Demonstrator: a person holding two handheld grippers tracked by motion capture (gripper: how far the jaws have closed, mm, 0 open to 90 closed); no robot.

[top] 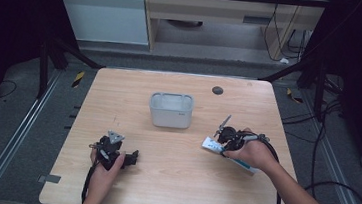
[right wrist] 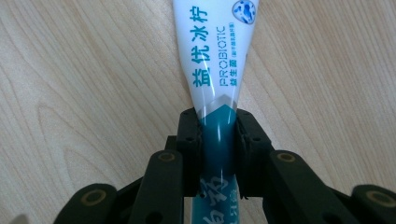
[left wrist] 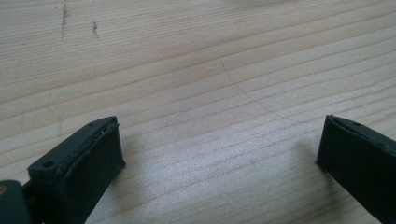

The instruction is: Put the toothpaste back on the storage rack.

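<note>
Toothpaste tube [right wrist: 217, 70] clamped in right tool [right wrist: 218, 140], left tool [left wrist: 219, 154] spread apart over table [left wrist: 187, 56]

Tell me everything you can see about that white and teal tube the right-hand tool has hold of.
The tube looks like soft, glossy plastic, white with a teal band, teal Chinese characters and the word PROBIOTIC printed along it, plus a blue emblem near its wide, flat end. It narrows toward the right gripper, whose two black jaws are clamped on its teal part. In the high view it lies low along the wooden table, right of the grey bin, and the person's hand covers one end. Whether it still touches the table is unclear.
</note>
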